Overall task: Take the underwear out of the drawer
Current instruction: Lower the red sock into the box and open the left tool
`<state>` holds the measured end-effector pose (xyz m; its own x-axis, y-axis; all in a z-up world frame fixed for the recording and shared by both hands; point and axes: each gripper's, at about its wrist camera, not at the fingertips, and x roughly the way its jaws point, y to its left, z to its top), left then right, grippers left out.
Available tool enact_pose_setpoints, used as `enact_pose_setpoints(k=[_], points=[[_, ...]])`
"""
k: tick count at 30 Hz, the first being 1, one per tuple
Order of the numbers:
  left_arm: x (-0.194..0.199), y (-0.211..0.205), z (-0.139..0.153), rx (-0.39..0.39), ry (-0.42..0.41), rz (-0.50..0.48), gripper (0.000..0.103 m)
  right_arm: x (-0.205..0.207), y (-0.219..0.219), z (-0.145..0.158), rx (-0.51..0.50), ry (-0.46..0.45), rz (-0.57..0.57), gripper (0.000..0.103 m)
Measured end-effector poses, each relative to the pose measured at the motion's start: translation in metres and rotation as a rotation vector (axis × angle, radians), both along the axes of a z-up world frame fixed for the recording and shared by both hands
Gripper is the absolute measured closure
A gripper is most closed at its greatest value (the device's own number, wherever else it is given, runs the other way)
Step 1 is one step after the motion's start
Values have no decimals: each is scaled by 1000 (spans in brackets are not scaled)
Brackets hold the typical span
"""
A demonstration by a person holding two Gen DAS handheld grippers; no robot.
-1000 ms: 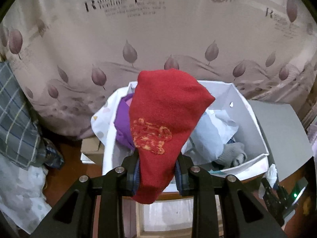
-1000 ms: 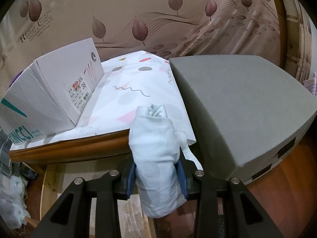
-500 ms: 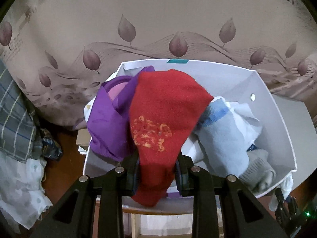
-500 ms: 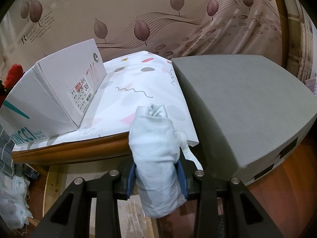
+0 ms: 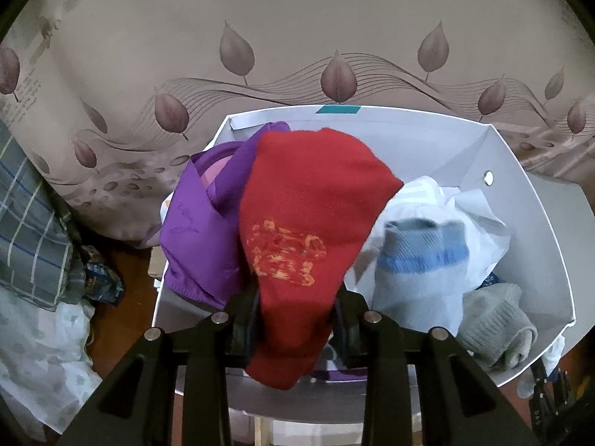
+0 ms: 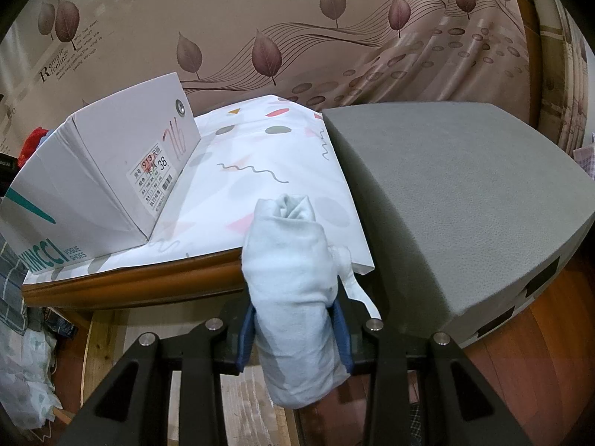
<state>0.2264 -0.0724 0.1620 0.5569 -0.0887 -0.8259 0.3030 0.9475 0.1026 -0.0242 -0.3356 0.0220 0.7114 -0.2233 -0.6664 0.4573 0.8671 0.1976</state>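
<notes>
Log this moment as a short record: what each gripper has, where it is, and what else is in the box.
left gripper: red garment between the jaws, which have just been opening; over the white box
right gripper: shut on a pale blue roll, off the table edge
box contents: purple garment, blue-striped sock, grey sock
table: patterned cloth under the box
beside table: grey block
</notes>
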Motion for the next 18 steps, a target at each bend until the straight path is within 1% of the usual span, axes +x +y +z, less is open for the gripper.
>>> enact_pose_setpoints(k=[4,7,9,12,13,15,18], points=[[-2,0,1,17,-13,7,68,0,0,0,1,0,0,67],[-4,-1,2,27,-24,-2,62,0,0,0,1,0,1,67],[-6,0,3,28,-35,1,48,0,0,0,3,-2,1,67],[-11,1,8,25,-68,-7,37,2,1,0,-4,1,2,67],[-15,0,11,26,-86,-13,36,1,1,0,-7,1,3,67],[-20,0,17,28,-111,-18,29,2,1,0,-8,1,5,67],[-31,2,26,29,-148,-33,26,2,1,0,-6,0,5,67]])
